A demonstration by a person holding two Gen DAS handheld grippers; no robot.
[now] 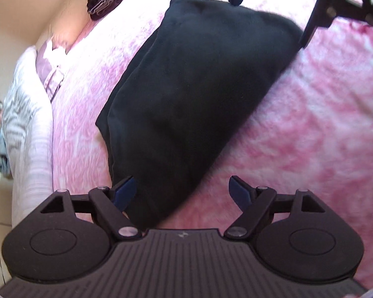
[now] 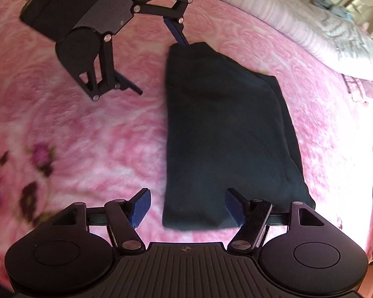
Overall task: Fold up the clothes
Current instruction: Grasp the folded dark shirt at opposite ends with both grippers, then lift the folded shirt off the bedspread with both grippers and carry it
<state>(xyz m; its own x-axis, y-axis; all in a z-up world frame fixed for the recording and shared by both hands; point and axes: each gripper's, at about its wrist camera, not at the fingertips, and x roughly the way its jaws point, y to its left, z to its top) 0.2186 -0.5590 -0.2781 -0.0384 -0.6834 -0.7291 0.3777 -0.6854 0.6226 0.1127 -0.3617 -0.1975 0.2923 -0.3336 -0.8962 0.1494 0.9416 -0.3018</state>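
On bed: pink plush floral blanket [image 2: 87, 129]
Garment: folded black fleece cloth [image 2: 226, 134], long axis running between both grippers
Left gripper [image 1: 181, 191]: spread, empty
Right gripper [image 2: 186, 206]: spread, empty

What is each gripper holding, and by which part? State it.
Nothing is held. The left gripper and right gripper are both open, their fingers straddling opposite ends of the folded black garment lying on the pink blanket.

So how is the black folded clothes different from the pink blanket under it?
The black garment is plain and dark; the pink blanket is bright with a swirly flower pattern. The garment is a small folded stack with layered edges; the blanket spreads flat across the whole bed. The garment lies on top, the blanket underneath. Both look soft.
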